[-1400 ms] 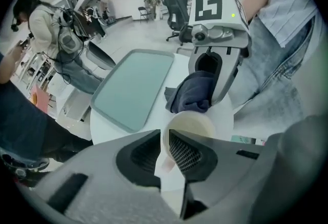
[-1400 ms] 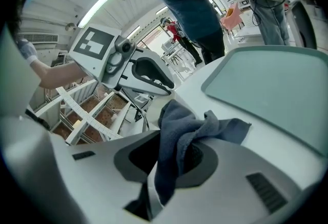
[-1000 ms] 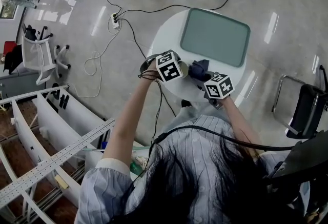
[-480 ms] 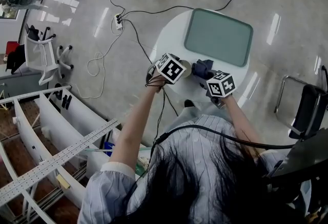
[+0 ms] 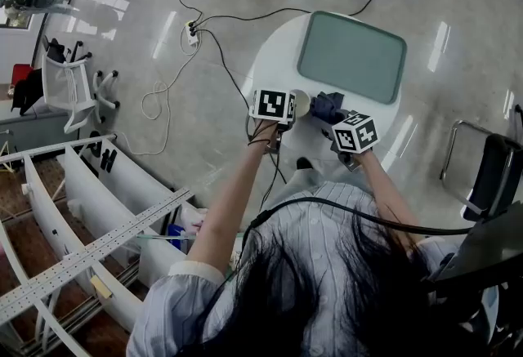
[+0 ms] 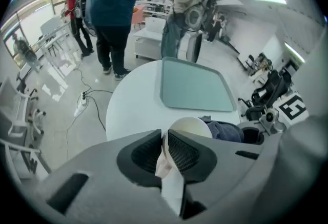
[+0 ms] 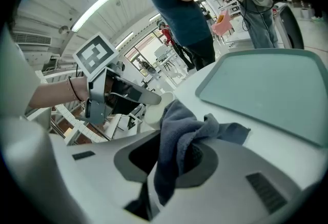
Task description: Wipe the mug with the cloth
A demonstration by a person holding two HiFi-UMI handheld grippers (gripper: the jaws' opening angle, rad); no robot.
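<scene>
As left gripper (image 6: 165,147) clamps mug (image 6: 187,126), right (image 7: 173,159) clamps cloth (image 7: 180,123).

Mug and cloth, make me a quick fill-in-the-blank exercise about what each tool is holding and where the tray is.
1. The left tool is clamped on the wall of the cream ____.
2. The right tool grips a dark blue ____.
3. The teal tray lies on a round white ____.

Missing words: mug; cloth; table.
</scene>
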